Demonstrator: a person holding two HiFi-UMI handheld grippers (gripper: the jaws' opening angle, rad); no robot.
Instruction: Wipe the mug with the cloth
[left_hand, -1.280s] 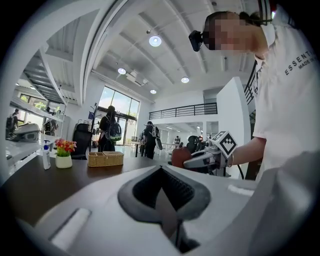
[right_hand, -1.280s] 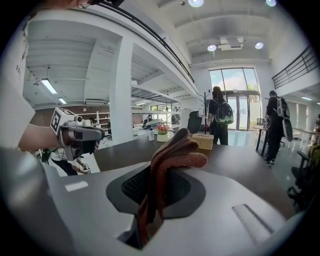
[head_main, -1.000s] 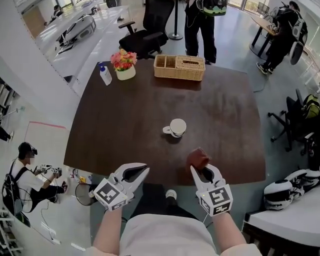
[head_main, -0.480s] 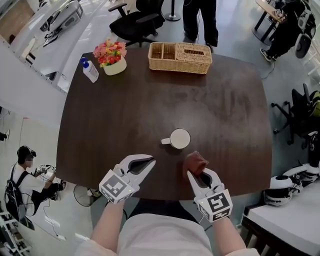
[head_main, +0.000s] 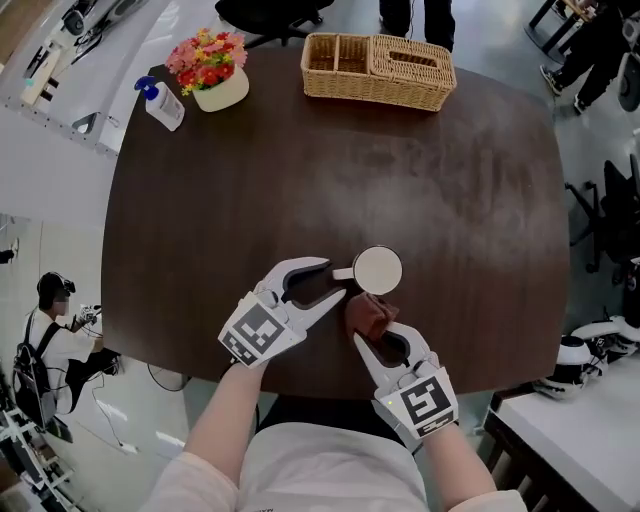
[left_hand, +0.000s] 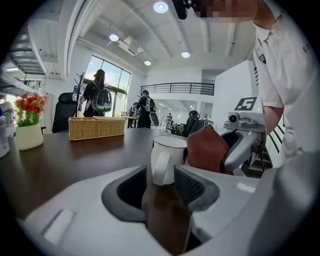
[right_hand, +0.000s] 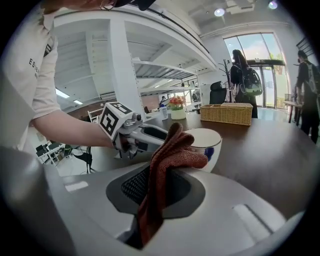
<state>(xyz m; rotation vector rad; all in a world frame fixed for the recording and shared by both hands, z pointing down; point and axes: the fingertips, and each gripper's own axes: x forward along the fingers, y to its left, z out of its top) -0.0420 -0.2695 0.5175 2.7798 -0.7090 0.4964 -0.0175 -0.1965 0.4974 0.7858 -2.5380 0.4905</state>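
— Dark brown table (head_main: 250, 180), open office behind. Entry for the left gripper (head_main: 336, 280)?
— Jaws apart, a moderate gap. In the left gripper view the white mug's (left_hand: 169, 152) handle stands upright between the two tips (left_hand: 161, 172). Contact with either pad: cannot tell.
— Right gripper (head_main: 380, 336)?
— Jaws closed on a red-brown cloth (right_hand: 167, 155). The cloth runs up out of the clamp and bunches over the tips, and the bunch lies against the near side of the mug (right_hand: 209, 142).
— Mug position?
— Upright on the table near the person's edge, mouth up, handle pointing to the person's left (head_main: 377, 270). Cloth (head_main: 368, 312) sits just below it in the head view, touching its wall.
— Grippers relative to each other?
— Close together, converging on the mug from the person's side, left on the handle side, right on the body.
— Farther out?
— Wicker basket (head_main: 378, 70) at the far edge. Flower pot (head_main: 210, 72) and pump bottle (head_main: 160, 103) at the far left corner. All well apart from the mug.
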